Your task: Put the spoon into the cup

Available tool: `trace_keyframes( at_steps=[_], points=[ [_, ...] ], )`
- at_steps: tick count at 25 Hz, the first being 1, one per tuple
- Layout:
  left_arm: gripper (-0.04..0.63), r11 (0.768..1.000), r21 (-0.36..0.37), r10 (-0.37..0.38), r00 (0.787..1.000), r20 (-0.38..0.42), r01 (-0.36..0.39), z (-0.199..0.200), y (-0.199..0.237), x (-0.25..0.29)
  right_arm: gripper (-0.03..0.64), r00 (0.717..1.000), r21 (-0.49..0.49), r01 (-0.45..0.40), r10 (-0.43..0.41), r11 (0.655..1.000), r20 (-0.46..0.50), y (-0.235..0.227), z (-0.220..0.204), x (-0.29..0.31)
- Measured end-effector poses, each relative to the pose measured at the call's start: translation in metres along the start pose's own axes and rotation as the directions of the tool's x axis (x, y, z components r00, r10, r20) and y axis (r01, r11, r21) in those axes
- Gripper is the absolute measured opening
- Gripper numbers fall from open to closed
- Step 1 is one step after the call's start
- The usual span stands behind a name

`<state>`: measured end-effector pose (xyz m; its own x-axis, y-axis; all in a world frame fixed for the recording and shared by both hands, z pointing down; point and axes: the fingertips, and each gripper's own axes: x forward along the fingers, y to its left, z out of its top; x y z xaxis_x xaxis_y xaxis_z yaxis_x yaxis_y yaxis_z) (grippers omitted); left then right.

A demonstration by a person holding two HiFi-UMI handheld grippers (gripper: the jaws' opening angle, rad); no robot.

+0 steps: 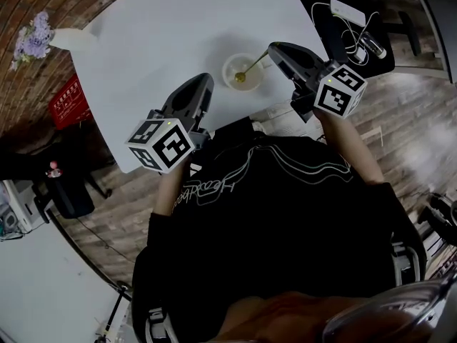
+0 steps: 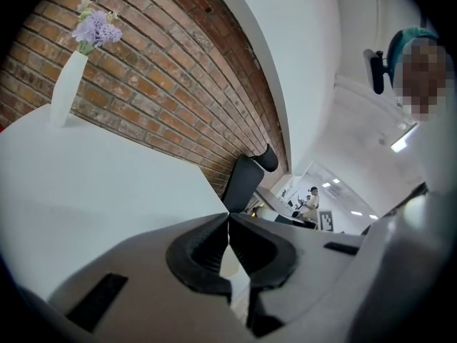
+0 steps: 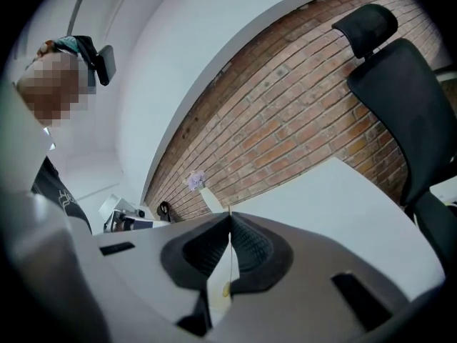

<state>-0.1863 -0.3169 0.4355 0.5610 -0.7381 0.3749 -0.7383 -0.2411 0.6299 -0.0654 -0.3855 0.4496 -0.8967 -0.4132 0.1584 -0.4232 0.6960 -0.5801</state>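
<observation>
A white cup [image 1: 232, 64] stands near the front edge of the white table [image 1: 164, 34]. A slim gold spoon [image 1: 251, 67] slants into it, bowl end down inside the cup. My right gripper [image 1: 270, 49] is shut on the spoon's handle, just right of the cup. In the right gripper view the thin spoon [image 3: 228, 263] runs down between the closed pads of that gripper [image 3: 229, 216]. My left gripper [image 1: 207, 81] hovers over the table's edge left of the cup. It is shut [image 2: 228, 216] with nothing in it.
A white vase with purple flowers [image 1: 36, 38] stands at the table's far left corner by the brick wall. A black office chair [image 3: 400, 98] stands beyond the table's right side. A black surface with a white device and cables [image 1: 353, 20] lies to the right. A red box [image 1: 71, 102] sits on the floor at left.
</observation>
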Motion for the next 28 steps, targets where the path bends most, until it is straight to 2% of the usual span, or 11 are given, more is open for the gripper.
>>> trace_keyframes(
  at_steps=[11, 28],
  points=[
    [0.005, 1.0, -0.019, -0.003, 0.999, -0.031, 0.003, 0.0, 0.014, 0.012, 0.0, 0.998, 0.016, -0.007, 0.008, 1.0, -0.064, -0.014, -0.025, 0.018],
    [0.005, 0.999, -0.042, 0.014, 0.998, -0.068, -0.017, -0.012, 0.022, 0.029, 0.0, 0.994, 0.043, -0.033, 0.038, 0.999, -0.104, -0.02, -0.044, 0.026]
  ],
)
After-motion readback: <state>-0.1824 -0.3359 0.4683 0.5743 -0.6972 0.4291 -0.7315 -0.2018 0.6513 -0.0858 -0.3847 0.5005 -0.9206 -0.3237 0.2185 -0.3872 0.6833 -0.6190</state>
